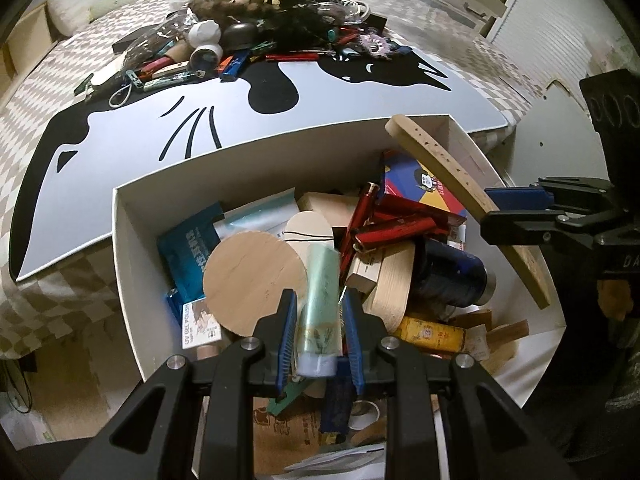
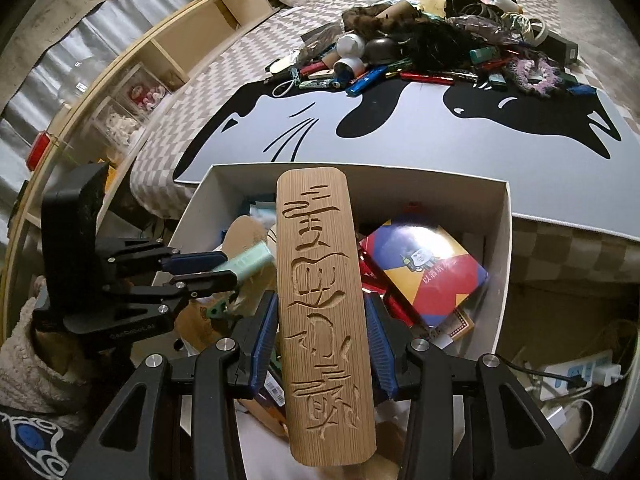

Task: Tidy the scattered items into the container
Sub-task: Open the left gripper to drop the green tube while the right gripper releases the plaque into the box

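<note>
My left gripper (image 1: 318, 320) is shut on a pale green tube (image 1: 320, 304) and holds it over the white box (image 1: 132, 248), which is full of mixed items. The tube also shows in the right wrist view (image 2: 248, 262). My right gripper (image 2: 320, 320) is shut on a carved wooden plank (image 2: 324, 304) held above the box (image 2: 502, 248). In the left wrist view the plank (image 1: 448, 168) slants across the box's right side, gripped by the right gripper (image 1: 516, 208). A pile of scattered items (image 1: 256, 40) lies on the far end of the cat-print mat (image 1: 160, 120).
The box holds a wooden disc (image 1: 252, 276), red tubes (image 1: 384, 228), a colourful box (image 2: 432, 268) and a dark bottle (image 1: 452, 276). The mat lies on a checked bedcover (image 2: 248, 52). Wooden shelving (image 2: 160, 40) stands at the left. A power strip (image 2: 580, 372) lies on the floor at the right.
</note>
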Motion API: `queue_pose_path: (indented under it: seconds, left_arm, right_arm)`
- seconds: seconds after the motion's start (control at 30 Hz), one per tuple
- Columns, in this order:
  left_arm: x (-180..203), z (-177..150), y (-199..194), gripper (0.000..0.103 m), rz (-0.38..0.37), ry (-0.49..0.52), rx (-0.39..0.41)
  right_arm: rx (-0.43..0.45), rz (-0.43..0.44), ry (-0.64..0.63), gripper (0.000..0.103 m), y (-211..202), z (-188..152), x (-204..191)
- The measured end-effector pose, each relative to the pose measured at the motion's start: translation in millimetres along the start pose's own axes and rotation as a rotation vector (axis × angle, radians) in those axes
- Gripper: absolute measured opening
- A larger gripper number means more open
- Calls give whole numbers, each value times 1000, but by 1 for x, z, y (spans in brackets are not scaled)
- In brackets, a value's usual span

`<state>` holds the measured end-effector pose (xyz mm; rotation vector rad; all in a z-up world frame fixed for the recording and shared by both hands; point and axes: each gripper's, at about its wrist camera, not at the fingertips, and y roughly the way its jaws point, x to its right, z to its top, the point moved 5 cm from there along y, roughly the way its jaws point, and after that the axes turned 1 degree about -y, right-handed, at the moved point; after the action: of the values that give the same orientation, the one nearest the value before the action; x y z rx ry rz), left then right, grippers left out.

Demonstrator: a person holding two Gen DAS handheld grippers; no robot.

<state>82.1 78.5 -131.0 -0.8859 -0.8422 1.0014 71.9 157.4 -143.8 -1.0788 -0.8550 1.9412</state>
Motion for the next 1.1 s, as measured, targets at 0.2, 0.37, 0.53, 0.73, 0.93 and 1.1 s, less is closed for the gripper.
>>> queue_pose_path:
  seconds: [0.2, 0.37, 0.53, 0.73, 0.93, 1.1]
  left_arm:
    - [-6, 0, -8, 55, 31, -28, 27]
    - [-9, 4, -13, 56, 45, -43, 49]
    - [-10, 7, -14, 66, 60, -44, 56]
    - [-14, 10, -16, 66, 74, -52, 69]
    - [-19, 20, -19, 75, 81, -76, 100]
    - [-23, 27, -23, 88, 99, -100, 136]
  right_arm:
    - [-2, -5, -4, 44, 2, -1, -1]
    - [5, -20, -9, 44, 2, -1, -1]
    - [6, -22, -16, 66, 3, -2, -2]
    - [15, -9, 25, 75, 1, 0, 6]
    - [23, 46, 148, 74, -3, 4, 25]
    - [40, 59, 192, 75, -5, 6, 32]
